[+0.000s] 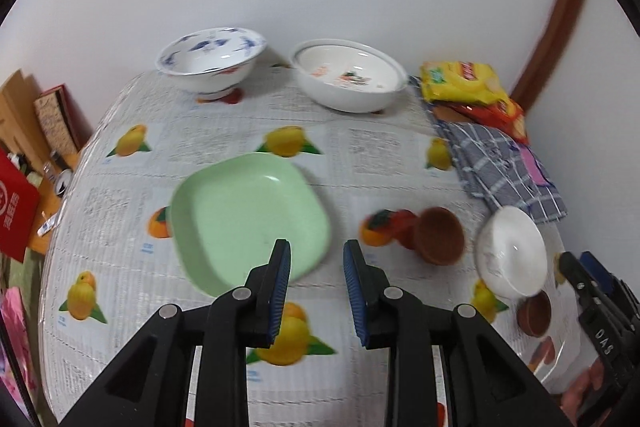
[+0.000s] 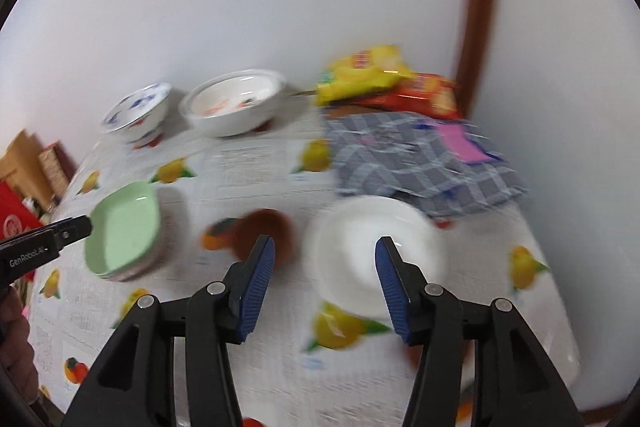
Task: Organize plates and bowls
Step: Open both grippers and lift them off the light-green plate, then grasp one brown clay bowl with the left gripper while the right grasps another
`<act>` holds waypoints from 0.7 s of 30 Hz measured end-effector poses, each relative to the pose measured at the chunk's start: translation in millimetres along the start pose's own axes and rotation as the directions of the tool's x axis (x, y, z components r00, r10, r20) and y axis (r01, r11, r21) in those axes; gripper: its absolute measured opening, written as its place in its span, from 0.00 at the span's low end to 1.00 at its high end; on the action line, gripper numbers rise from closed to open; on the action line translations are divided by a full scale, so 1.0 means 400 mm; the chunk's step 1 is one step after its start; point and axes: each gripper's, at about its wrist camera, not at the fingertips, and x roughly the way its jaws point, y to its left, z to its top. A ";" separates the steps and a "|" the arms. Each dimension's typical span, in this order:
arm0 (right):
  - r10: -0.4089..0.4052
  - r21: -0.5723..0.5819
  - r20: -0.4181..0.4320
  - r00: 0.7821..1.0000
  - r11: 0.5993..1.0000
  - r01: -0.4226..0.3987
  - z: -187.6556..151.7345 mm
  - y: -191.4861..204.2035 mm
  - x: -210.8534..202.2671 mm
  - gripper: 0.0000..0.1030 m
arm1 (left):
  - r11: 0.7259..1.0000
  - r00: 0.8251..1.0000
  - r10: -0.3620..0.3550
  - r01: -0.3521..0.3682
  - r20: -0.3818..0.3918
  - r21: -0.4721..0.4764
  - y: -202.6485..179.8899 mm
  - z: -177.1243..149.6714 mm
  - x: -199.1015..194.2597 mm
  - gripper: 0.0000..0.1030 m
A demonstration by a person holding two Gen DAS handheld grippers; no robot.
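A green square plate [image 1: 248, 219] lies mid-table; in the right wrist view [image 2: 124, 231] it tops a small stack. My left gripper [image 1: 316, 259] is open and empty, just above the plate's near right corner. A small white bowl [image 2: 372, 255] sits front right, with my open right gripper [image 2: 326, 259] above its left edge; the bowl also shows in the left wrist view [image 1: 512, 251]. A brown bowl [image 1: 440, 235] stands between plate and white bowl. A blue-patterned bowl [image 1: 212, 59] and a white deep dish [image 1: 348, 75] stand at the back by the wall.
A second small brown bowl [image 1: 534, 313] sits near the front right. Snack packets [image 1: 464, 83] and a checked cloth [image 1: 504, 163] fill the back right corner. The table [image 1: 120, 227] has a fruit-print cover; its left edge drops to cluttered floor [image 1: 36, 163].
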 end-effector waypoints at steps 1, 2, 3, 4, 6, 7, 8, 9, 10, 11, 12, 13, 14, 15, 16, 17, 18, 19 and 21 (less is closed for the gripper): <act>-0.021 0.019 0.000 1.000 1.000 0.021 -0.008 -0.028 -0.007 0.50 | 1.000 1.000 -0.002 0.002 0.001 0.009 -0.015 -0.003 0.000 0.25; -0.030 0.042 -0.004 1.000 0.999 0.030 -0.019 -0.062 -0.015 0.50 | 1.000 1.000 0.001 -0.001 0.002 0.017 -0.033 -0.006 0.000 0.25; -0.035 0.060 -0.010 0.999 0.998 0.035 -0.030 -0.093 -0.020 0.50 | 1.000 1.000 0.006 -0.006 0.003 0.023 -0.049 -0.009 -0.001 0.25; -0.044 0.075 -0.016 0.999 0.996 0.045 -0.041 -0.122 -0.024 0.50 | 1.000 1.000 0.009 -0.009 0.006 0.029 -0.065 -0.011 -0.001 0.25; -0.080 0.097 -0.035 0.996 0.992 0.083 -0.069 -0.180 -0.027 0.50 | 0.999 1.000 0.017 -0.018 0.012 0.047 -0.094 -0.017 0.002 0.25; -0.091 0.109 -0.044 0.995 0.989 0.096 -0.083 -0.205 -0.027 0.50 | 0.998 1.000 0.022 -0.023 0.011 0.054 -0.109 -0.019 0.007 0.25; -0.099 0.131 -0.055 0.994 0.986 0.105 -0.098 -0.232 -0.025 0.50 | 0.998 1.000 0.025 -0.025 0.009 0.058 -0.118 -0.020 0.013 0.25; -0.097 0.158 -0.069 0.993 0.982 0.106 -0.113 -0.261 -0.020 0.50 | 0.998 1.000 0.021 -0.022 0.007 0.062 -0.127 -0.022 0.018 0.25; -0.089 0.179 -0.083 0.993 0.978 0.103 -0.125 -0.281 -0.017 0.50 | 0.998 1.000 0.014 -0.015 0.004 0.066 -0.136 -0.024 0.024 0.25; -0.077 0.204 -0.102 0.992 0.974 0.097 -0.139 -0.306 -0.008 0.50 | 0.998 1.000 0.010 -0.010 0.000 0.069 -0.146 -0.026 0.031 0.25; -0.073 0.214 -0.110 0.991 0.972 0.095 -0.147 -0.318 -0.003 0.49 | 0.997 1.000 0.013 -0.013 -0.004 0.072 -0.155 -0.027 0.040 0.25; -0.071 0.225 -0.120 0.990 0.970 0.096 -0.155 -0.329 0.005 0.49 | 0.997 1.000 0.018 -0.017 -0.007 0.074 -0.162 -0.027 0.048 0.25; -0.068 0.236 -0.133 0.989 0.967 0.099 -0.165 -0.342 0.015 0.49 | 0.997 1.000 0.020 -0.019 -0.014 0.075 -0.169 -0.026 0.060 0.25; -0.065 0.241 -0.138 0.988 0.966 0.098 -0.172 -0.347 0.021 0.49 | 0.997 0.999 0.017 -0.015 -0.030 0.078 -0.176 -0.024 0.075 0.25; -0.061 0.243 -0.141 0.988 0.965 0.094 -0.180 -0.347 0.025 0.49 | 0.997 0.999 0.012 -0.008 -0.051 0.080 -0.183 -0.021 0.093 0.25; -0.056 0.245 -0.145 0.988 0.965 0.091 -0.186 -0.349 0.034 0.49 | 0.997 0.998 0.010 -0.006 -0.061 0.081 -0.188 -0.019 0.103 0.25; -0.050 0.248 -0.148 0.988 0.965 0.086 -0.192 -0.349 0.046 0.49 | 0.997 0.997 0.011 -0.005 -0.072 0.083 -0.194 -0.017 0.119 0.25; -0.043 0.250 -0.152 0.987 0.965 0.081 -0.196 -0.346 0.056 0.49 | 0.996 0.997 0.013 -0.006 -0.080 0.088 -0.200 -0.015 0.133 0.26; -0.026 0.254 -0.166 0.986 0.965 0.068 -0.207 -0.343 0.079 0.49 | 0.995 0.995 0.022 -0.012 -0.098 0.099 -0.213 -0.010 0.168 0.29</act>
